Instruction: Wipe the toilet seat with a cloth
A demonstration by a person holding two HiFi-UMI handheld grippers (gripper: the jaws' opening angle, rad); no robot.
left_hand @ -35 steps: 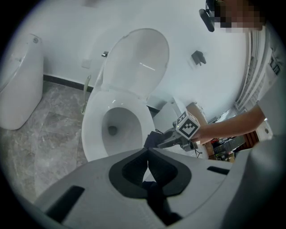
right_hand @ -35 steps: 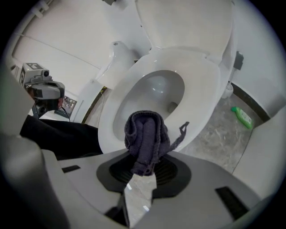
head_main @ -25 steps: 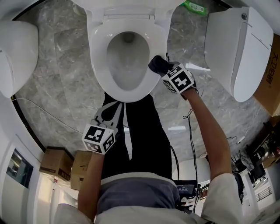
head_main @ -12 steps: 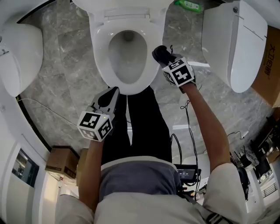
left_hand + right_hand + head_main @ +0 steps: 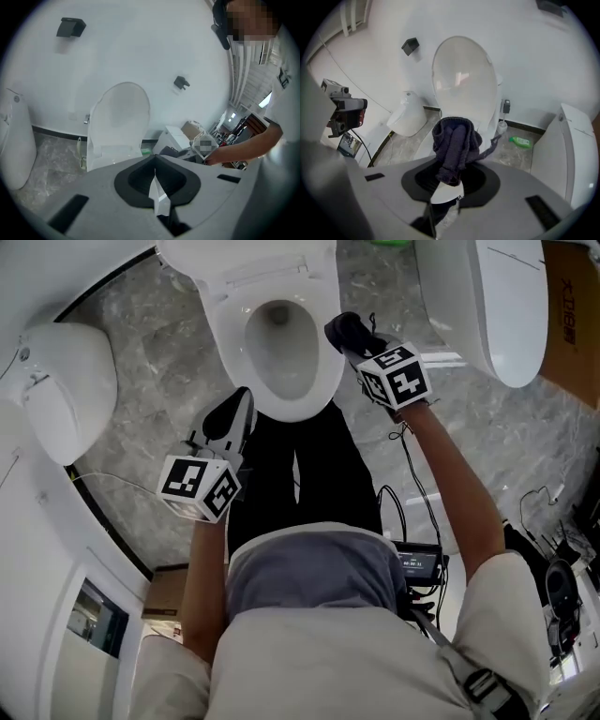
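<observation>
R gripper [image 5: 349,334] is pinching dark cloth [image 5: 453,145] by toilet seat [image 5: 228,329] rim; L gripper [image 5: 234,416] is hanging w/ jaws pressed together, empty.

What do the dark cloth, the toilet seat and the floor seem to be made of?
The cloth looks like soft, dark, matte knit or terry: fuzzy and folded. The toilet seat is glossy white, probably plastic, with smooth highlights. The floor is grey veined stone or stone-look tile.

left gripper [image 5: 246,399] | rises to toilet seat [image 5: 323,367] front (shut, empty) | right gripper [image 5: 364,345] + cloth [image 5: 343,330] | slide farther back along seat's right side
</observation>
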